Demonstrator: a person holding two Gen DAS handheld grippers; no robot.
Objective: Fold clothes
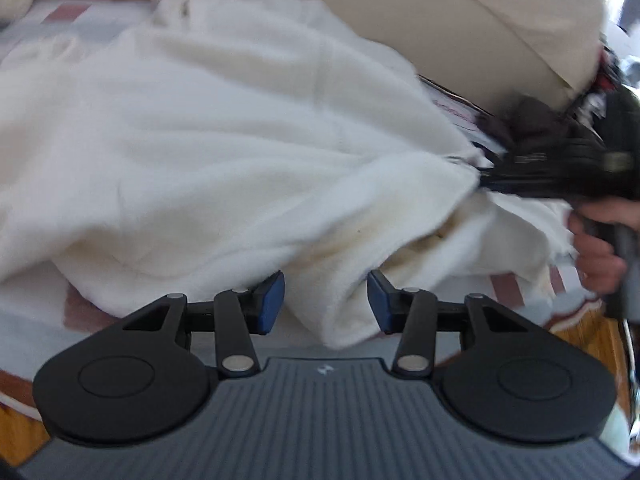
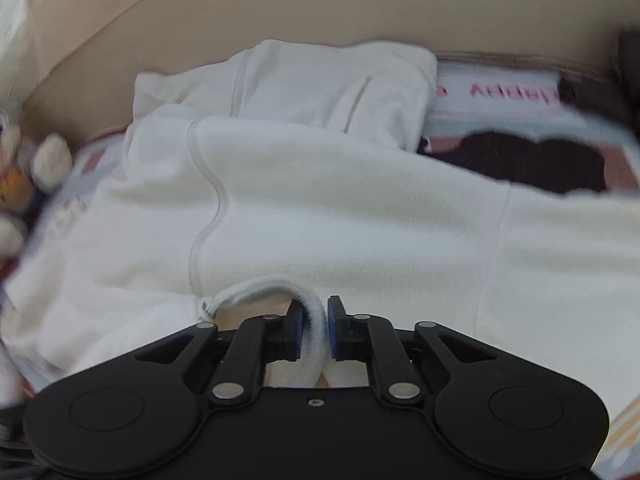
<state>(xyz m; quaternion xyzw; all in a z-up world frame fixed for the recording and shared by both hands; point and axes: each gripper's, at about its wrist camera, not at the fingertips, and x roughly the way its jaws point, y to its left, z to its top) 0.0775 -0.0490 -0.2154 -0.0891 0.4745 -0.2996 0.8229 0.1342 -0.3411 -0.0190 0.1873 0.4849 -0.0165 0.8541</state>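
A white fleece garment (image 1: 224, 152) lies spread and rumpled on a bed; it also fills the right wrist view (image 2: 340, 208). My left gripper (image 1: 326, 304) is open, its blue pads on either side of a fold of the garment's near edge without squeezing it. My right gripper (image 2: 316, 330) is shut on a thick hem of the white garment (image 2: 312, 340), which loops up between the pads. In the left wrist view the right gripper (image 1: 560, 168) shows at the right, held by a hand, pulling the garment's edge.
A beige padded headboard (image 1: 460, 20) runs along the back. A dark garment (image 2: 520, 160) lies on the patterned bedsheet (image 2: 500, 96) at the right. Soft toys (image 2: 40, 168) sit at the left. Wooden floor (image 1: 588, 336) shows past the bed's edge.
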